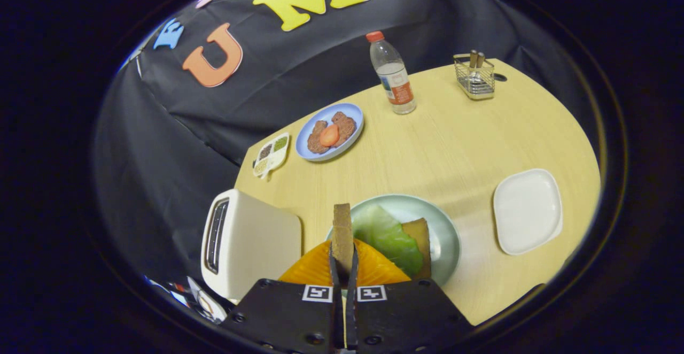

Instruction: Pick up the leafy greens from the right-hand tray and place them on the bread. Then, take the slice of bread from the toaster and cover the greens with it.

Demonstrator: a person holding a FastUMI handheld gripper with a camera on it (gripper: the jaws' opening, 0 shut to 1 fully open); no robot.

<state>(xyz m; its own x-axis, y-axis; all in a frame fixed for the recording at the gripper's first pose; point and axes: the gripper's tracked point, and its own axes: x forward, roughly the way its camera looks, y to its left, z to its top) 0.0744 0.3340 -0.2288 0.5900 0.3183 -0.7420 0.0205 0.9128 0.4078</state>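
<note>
Gripper view: the gripper point(343, 268) clenches a brown bread slice point(342, 233) edge-on between both fingers.

The white toaster point(248, 247) stands just beside the fingers; a water bottle point(393, 76), wire caddy point(474, 77), blue plate point(331, 132) of food and bare white tray point(527, 210) lie beyond. Ahead, the pale green plate point(441, 225) holds crinkled leafy greens point(390, 236) atop bread point(419, 236).

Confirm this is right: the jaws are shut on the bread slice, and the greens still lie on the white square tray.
Not quite. The gripper view shows the gripper shut on the bread slice, but the greens lie on the bread in the pale green plate, not on the white square tray.
</note>
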